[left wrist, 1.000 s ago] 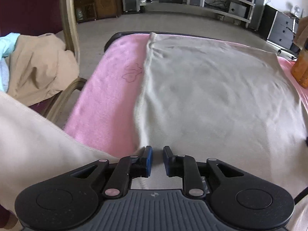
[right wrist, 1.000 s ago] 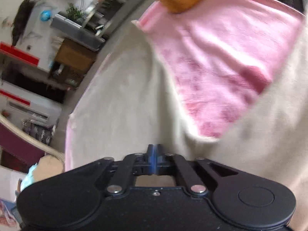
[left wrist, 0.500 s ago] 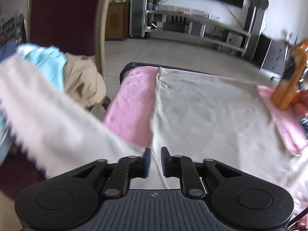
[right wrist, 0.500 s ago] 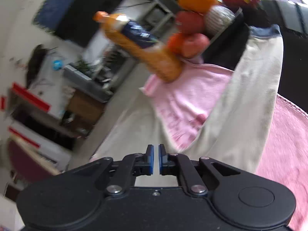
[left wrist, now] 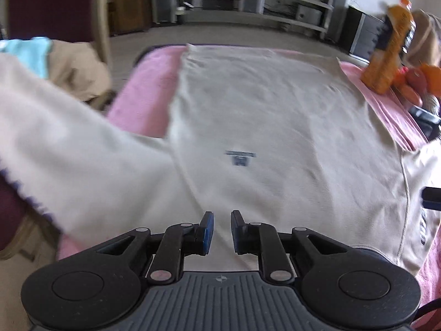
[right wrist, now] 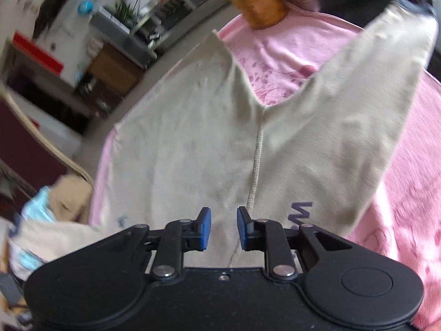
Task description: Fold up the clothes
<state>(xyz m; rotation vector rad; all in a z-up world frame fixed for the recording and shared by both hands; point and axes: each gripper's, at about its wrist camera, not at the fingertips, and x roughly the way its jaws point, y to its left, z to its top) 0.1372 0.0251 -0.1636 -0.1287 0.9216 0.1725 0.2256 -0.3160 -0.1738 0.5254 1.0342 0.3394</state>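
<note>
Beige sweatshirt (left wrist: 264, 115) lies spread on the pink blanket (left wrist: 143, 93), directly ahead of both tongs: left tongs (left wrist: 219, 227) slightly apart, empty; right tongs (right wrist: 223, 227) opening, empty.

- We see the right gripper (right wrist: 223, 227) over a beige shirt (right wrist: 193, 138), its blue-padded jaws opening, with nothing pinched between them.
- The shirt lies spread on a pink cloth (right wrist: 408, 171), one sleeve (right wrist: 372, 104) reaching to the upper right.
- A seam (right wrist: 257, 151) runs up from near the jaws.
- An orange bottle (right wrist: 256, 2) stands at the top edge.
- A clothes pile (right wrist: 55, 204) shows at left.
</note>
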